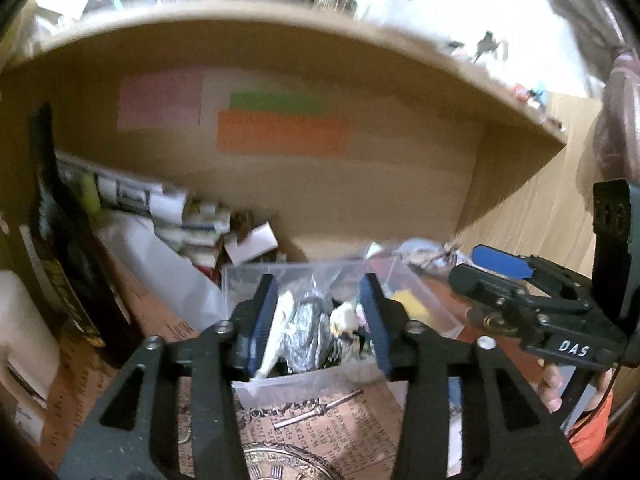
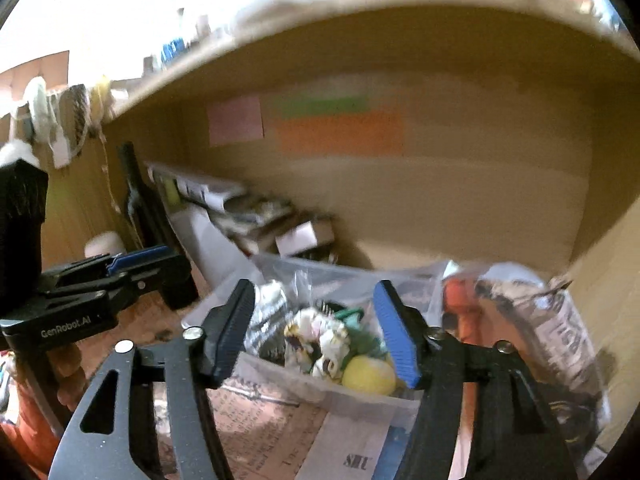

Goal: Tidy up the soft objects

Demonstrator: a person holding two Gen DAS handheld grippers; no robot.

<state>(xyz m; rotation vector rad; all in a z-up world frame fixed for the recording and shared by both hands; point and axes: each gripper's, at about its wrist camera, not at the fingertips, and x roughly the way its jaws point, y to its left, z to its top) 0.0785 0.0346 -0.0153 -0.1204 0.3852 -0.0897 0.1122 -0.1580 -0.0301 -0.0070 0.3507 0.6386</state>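
1. Hovering spread and empty, the left tool and right tool face the clear box of soft toys mid-worktop.
2. Next likely calls for pinching one toy.

Both tongs were black with blue pads. The clear plastic bin held a yellow ball, a white and dark patterned soft toy, something green and a silvery crinkled bag. Pink, green and orange notes marked the tan shelf back. The worktop wore brownish old-newsprint paper.
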